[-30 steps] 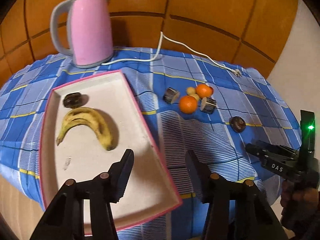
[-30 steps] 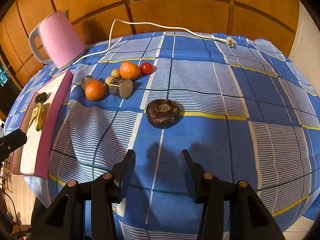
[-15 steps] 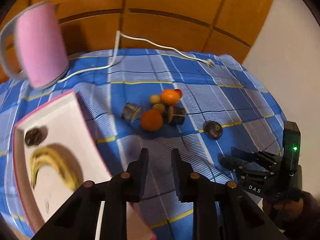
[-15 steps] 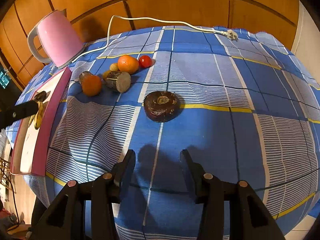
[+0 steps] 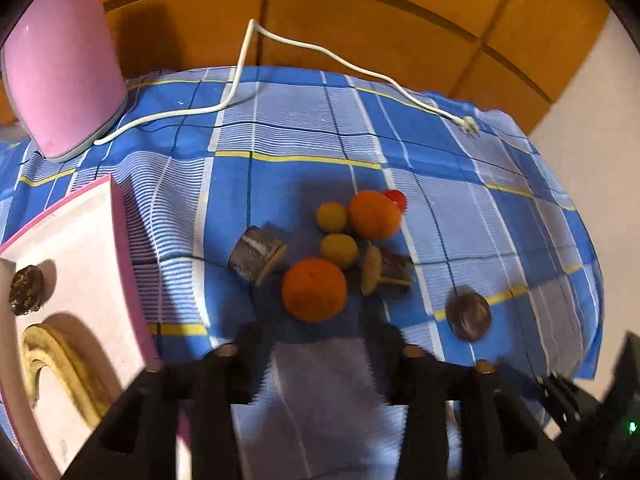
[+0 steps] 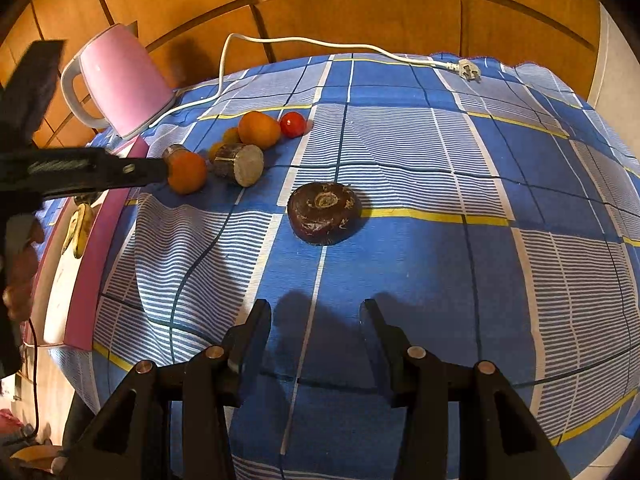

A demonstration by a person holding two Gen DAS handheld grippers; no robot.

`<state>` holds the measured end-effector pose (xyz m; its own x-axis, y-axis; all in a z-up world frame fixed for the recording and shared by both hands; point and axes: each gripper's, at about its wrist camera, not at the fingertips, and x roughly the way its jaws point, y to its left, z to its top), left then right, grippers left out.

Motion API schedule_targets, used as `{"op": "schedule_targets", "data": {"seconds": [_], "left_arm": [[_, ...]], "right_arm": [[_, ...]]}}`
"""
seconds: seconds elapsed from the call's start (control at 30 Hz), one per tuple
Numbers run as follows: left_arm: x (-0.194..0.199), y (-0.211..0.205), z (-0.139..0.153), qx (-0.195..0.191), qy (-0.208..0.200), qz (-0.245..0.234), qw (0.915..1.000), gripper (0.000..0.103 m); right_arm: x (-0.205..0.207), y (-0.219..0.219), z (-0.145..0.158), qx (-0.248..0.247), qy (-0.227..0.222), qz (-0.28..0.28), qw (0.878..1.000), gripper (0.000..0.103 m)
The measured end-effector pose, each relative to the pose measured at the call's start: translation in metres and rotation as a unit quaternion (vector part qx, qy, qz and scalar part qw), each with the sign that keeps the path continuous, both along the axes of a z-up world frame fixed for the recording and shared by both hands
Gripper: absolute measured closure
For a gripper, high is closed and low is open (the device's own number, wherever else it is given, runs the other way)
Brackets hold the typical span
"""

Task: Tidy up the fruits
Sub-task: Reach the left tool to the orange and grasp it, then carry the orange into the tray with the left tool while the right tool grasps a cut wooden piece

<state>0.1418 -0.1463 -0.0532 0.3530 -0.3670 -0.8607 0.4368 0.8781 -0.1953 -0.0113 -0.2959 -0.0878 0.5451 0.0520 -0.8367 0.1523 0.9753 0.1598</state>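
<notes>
The left gripper [image 5: 316, 344], jaws just reopened and empty, faces an orange [image 5: 314, 290] at 12 o'clock; the right gripper [image 6: 316, 320] hovers part-open, empty.

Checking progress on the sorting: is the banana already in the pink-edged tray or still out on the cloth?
In the tray. The banana lies on the white floor of the tray, beside a dark round fruit.

A pink kettle [image 5: 66, 68] stands upright at the far left of the blue checked tablecloth [image 6: 500, 280]; its white cord [image 6: 320, 42] trails right along the far edge to an unplugged plug [image 6: 468, 69]; wooden panelling [image 6: 360, 4] rises behind.
</notes>
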Motion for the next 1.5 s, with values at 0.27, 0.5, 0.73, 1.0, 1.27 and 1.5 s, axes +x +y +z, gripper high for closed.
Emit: {"op": "schedule_targets", "data": {"seconds": [0.27,0.5,0.73,1.0,1.27,1.5], "left_arm": [[0.014,-0.005,-0.023,-0.007,0.009,0.012,0.9999,0.063],[-0.028,0.005,-0.008,-0.014,-0.032,-0.005,0.9994,0.063],[-0.084,0.022,-0.002,-0.019,-0.058,-0.038,0.9974,0.063],[-0.11,0.043,0.0,-0.032,-0.067,-0.05,0.996,0.063],[-0.109,0.07,0.004,-0.08,-0.055,-0.023,0.995,0.063],[-0.111,0.077,0.009,-0.093,-0.059,-0.018,0.9937,0.063]], "right_arm": [[0.0,0.001,-0.001,-0.001,0.0,0.004,1.0,0.056],[-0.001,0.004,-0.002,-0.014,-0.003,0.011,1.0,0.054],[0.001,0.006,-0.002,-0.008,0.0,0.018,1.0,0.046],[0.004,0.01,0.023,-0.01,-0.014,0.043,0.999,0.047],[0.041,0.017,0.04,0.024,-0.027,0.062,0.997,0.047],[0.087,0.025,0.035,0.049,-0.012,0.067,0.996,0.047]]}}
